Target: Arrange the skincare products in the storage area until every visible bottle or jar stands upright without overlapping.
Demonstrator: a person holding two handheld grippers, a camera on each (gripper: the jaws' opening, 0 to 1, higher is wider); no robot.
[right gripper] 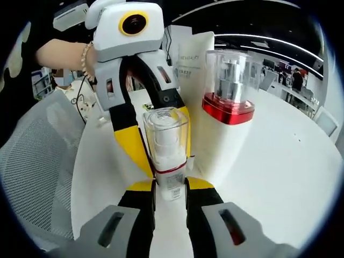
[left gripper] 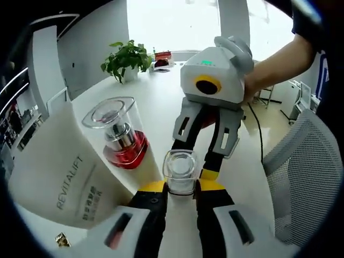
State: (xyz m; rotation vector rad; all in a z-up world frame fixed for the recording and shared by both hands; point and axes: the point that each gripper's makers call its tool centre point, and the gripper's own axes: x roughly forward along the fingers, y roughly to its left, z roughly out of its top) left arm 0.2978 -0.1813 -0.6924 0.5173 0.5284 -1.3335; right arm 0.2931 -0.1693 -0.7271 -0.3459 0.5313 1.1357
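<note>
Both grippers, left (left gripper: 180, 189) and right (right gripper: 171, 185), clamped one clear-capped bottle (right gripper: 166, 148) upright, steadying it beside the red jar (right gripper: 230, 80).

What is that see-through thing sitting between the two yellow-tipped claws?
A small clear-capped bottle with a white body and red band stands upright between the two grippers; both the left gripper and right gripper close on it, seen in both views.
</note>
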